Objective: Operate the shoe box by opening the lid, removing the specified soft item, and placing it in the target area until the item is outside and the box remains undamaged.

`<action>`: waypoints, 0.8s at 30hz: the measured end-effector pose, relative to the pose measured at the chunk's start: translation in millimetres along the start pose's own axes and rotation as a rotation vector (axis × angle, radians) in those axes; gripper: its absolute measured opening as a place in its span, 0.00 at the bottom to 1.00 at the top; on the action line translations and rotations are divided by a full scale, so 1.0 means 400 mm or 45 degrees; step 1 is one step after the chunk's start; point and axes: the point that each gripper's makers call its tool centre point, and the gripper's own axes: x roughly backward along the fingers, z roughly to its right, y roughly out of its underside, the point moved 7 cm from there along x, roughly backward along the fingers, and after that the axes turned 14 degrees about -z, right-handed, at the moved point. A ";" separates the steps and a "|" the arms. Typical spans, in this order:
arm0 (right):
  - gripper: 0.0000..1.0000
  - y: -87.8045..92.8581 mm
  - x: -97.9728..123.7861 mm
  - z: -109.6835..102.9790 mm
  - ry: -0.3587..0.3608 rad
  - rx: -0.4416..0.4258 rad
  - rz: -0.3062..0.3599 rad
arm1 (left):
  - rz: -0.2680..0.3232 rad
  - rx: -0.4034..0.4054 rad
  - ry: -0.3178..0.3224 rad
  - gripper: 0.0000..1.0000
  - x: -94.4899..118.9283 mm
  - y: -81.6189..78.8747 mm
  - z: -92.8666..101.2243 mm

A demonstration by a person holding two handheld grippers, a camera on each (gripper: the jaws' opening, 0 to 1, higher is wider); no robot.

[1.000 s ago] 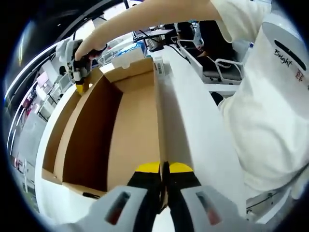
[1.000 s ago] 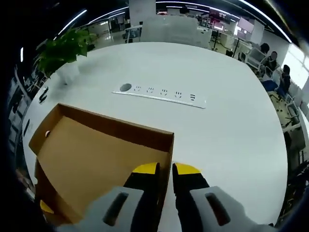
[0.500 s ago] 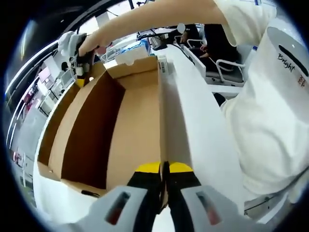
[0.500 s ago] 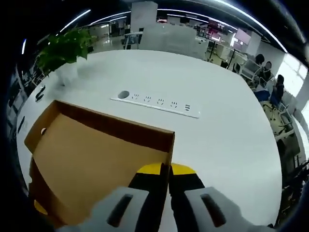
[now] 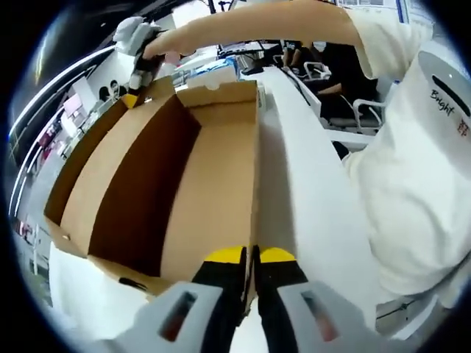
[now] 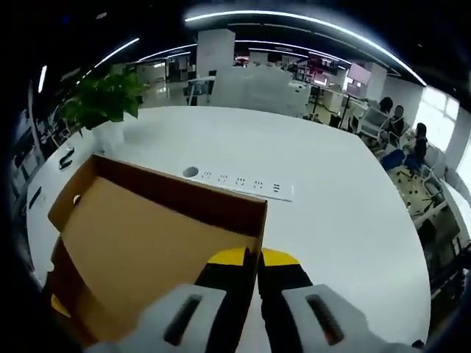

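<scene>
White table [image 6: 346, 213], "Bright" shirt [image 5: 412, 198], tong-gripped lid [image 6: 140, 243]

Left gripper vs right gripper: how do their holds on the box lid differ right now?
The left gripper pinches the lid's near end, close to the person's white shirt. The right gripper pinches the far corner, facing the power strip and plant. Both have yellow-tipped jaws, shut on a cardboard edge.

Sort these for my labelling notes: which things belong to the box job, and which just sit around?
Job: shoe box lid; left gripper; right gripper, both pinching the lid's edge.
Around: power strip; potted plant; white table.
</scene>
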 end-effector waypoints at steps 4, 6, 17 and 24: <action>0.03 -0.003 0.017 0.000 0.043 0.081 0.021 | 0.013 0.054 0.015 0.06 0.002 -0.001 0.004; 0.03 -0.006 0.032 -0.002 0.034 0.076 0.024 | -0.001 0.073 0.027 0.05 0.001 -0.003 0.002; 0.02 0.005 0.068 -0.001 0.066 0.007 0.251 | -0.036 0.087 0.011 0.04 -0.002 -0.002 -0.004; 0.02 -0.016 0.133 -0.021 0.094 0.076 0.385 | -0.083 0.158 0.084 0.03 -0.001 -0.002 -0.015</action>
